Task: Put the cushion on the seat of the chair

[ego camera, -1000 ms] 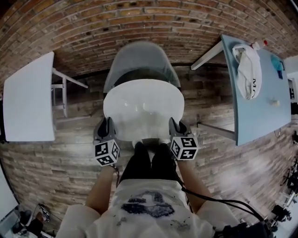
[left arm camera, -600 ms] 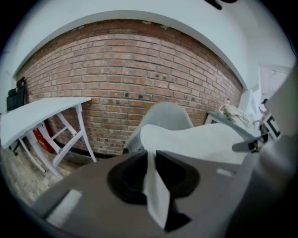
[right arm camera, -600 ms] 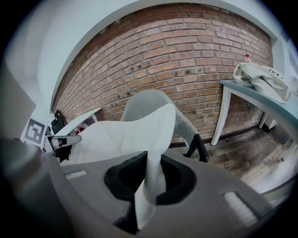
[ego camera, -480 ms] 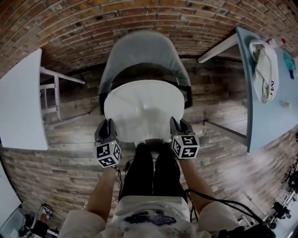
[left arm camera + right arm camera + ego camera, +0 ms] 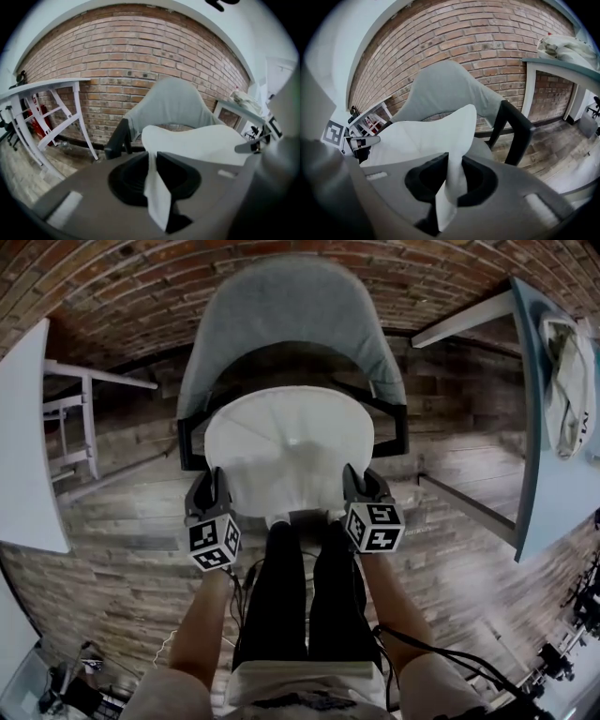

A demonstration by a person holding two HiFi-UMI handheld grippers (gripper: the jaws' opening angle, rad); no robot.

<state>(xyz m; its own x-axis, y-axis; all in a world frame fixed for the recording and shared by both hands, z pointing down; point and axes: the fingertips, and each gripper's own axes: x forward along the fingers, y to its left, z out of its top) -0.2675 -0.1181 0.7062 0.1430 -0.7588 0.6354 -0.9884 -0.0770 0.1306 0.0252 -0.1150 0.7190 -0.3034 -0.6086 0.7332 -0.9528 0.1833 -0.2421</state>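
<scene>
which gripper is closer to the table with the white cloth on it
Right. The right gripper grips the cushion on the side toward the table; the left gripper grips its far side.

Even, diffuse indoor light, no hard shadows. Heavy fisheye throughout: brick wall (image 5: pixel 112 296) courses bow, and both gripper views vignette to black at the corners. White cushion (image 5: pixel 289 451) nearly blown out, little surface detail; close foreground in gripper views blurred.
</scene>
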